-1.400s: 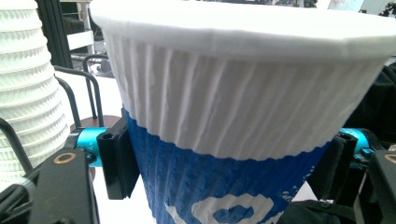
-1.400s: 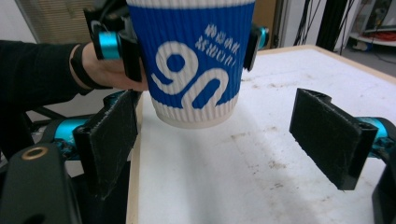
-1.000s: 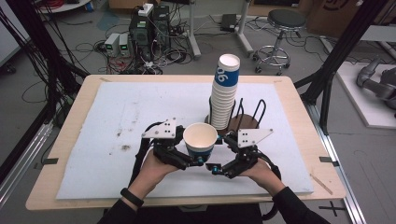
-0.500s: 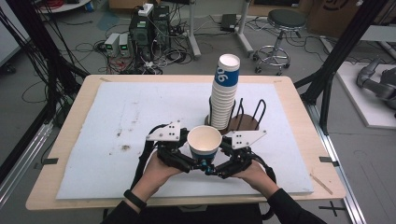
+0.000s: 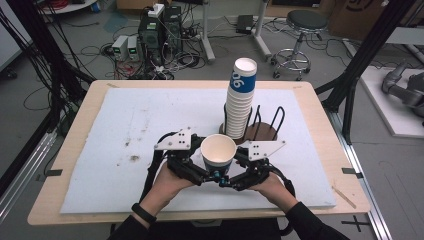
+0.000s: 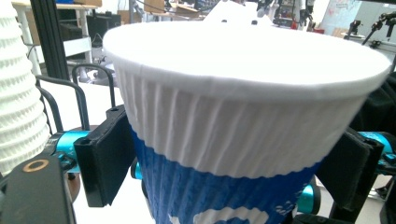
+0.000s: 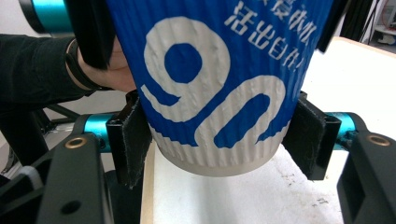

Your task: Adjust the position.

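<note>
Now handing over a paper cup (image 5: 218,152) near the counter's (image 5: 100,150) edge.
Right gripper (image 7: 219,135) clamped low on it, left gripper (image 6: 224,163) just opening, pads barely off; could tip, crush.

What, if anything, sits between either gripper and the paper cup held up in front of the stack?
Nothing visible does. The right gripper has just closed its pads onto the paper cup low down. The left gripper brackets it higher up, its jaws just opened, and no pressing shows.

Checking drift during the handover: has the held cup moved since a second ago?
No. In the high view the paper cup sits at the same spot in front of the cup stack.
</note>
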The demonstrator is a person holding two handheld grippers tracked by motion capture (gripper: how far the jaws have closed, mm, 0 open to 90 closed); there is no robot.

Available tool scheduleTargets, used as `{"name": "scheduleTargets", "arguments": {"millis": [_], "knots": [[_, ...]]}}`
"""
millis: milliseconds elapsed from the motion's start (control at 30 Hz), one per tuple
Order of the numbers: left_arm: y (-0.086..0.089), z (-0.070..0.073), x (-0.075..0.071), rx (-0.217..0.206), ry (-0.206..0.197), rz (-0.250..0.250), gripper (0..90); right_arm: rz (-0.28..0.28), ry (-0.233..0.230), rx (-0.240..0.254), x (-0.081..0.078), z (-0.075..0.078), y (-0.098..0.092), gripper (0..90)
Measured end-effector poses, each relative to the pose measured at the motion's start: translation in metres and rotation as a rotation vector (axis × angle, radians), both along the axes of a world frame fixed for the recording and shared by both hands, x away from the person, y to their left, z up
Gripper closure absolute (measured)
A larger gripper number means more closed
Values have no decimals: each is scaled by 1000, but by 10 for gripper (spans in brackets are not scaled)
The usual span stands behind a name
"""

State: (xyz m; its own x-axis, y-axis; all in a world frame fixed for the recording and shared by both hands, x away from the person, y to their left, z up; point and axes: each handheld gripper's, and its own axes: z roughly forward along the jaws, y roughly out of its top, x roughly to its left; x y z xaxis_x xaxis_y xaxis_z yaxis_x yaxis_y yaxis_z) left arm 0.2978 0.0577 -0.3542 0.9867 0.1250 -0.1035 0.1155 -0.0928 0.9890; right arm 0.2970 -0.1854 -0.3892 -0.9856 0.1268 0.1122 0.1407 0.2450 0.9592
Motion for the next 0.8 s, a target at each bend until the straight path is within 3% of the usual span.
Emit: {"name": "scheduleTargets", "arguments": {"millis": [233, 467, 533, 600, 800], "knots": [[-1, 3, -1, 0, -15, 17, 157, 4, 5, 5, 0, -1, 1, 313], [0, 4, -1, -2, -19, 5, 225, 1, 3, 5, 0, -1, 2, 310], [1, 3, -1, -2, -18, 4, 229, 0, 4, -2, 0, -1, 2, 294], [1, 3, 0, -1, -19, 1, 233, -6, -1, -12, -1, -1, 4, 217], [-1, 2, -1, 5, -20, -2, 236, -7, -14, 6, -4, 3, 8, 207]]}}
